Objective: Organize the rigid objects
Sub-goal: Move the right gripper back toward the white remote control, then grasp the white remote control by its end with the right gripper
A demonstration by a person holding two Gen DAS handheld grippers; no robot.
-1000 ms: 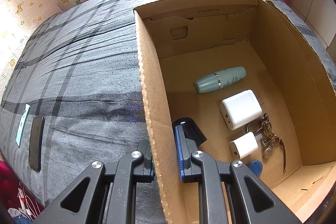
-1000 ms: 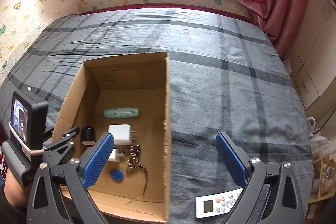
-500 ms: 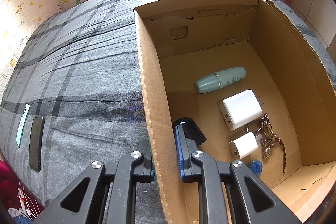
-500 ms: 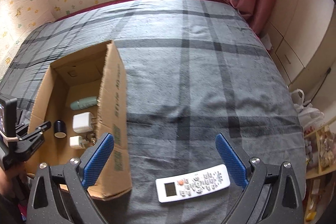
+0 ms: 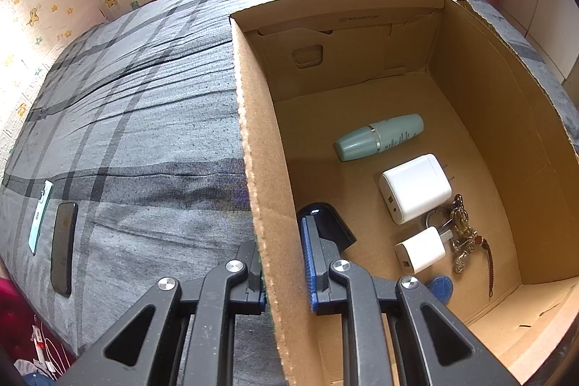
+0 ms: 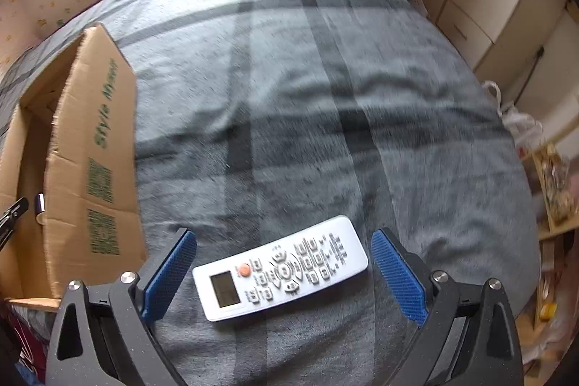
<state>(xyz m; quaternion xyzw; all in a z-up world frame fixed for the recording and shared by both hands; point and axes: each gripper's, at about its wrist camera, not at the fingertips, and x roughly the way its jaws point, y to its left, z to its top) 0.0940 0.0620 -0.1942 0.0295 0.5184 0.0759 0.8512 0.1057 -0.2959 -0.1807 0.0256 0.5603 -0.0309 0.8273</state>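
White plastic, long and flat, the air-conditioner remote control point(image 6: 280, 272) lies face up on the grey plaid bedspread point(image 6: 325, 96) at the lower centre of the right wrist view, squarely between the spread blue pads of the right gripper point(image 6: 284, 277), which is released and touches nothing. What the coming grasp turns on is the remote's long axis: it runs nearly from pad to pad, display end toward the lower-left pad and button end tilted up toward the right one, so closing as things stand would probably pinch it end to end (a roll of the wrist to take it across its narrow width looks the safer choice). The right hand is plainly the nearer one. The left gripper point(image 5: 284, 272) is clenched on the near wall of the brown cardboard box point(image 5: 260, 169), one pad outside and one inside. Only the left wrist view shows the box's contents: a pale green bottle point(image 5: 378, 137), two white chargers point(image 5: 416, 187), a bunch of keys point(image 5: 461, 230), a black cap point(image 5: 325, 223), a blue disc point(image 5: 440, 288), and two phones point(image 5: 63, 241) out on the bedspread at the left edge. Only the right wrist view shows the remote, with the box's printed outer wall at the left of the frame.
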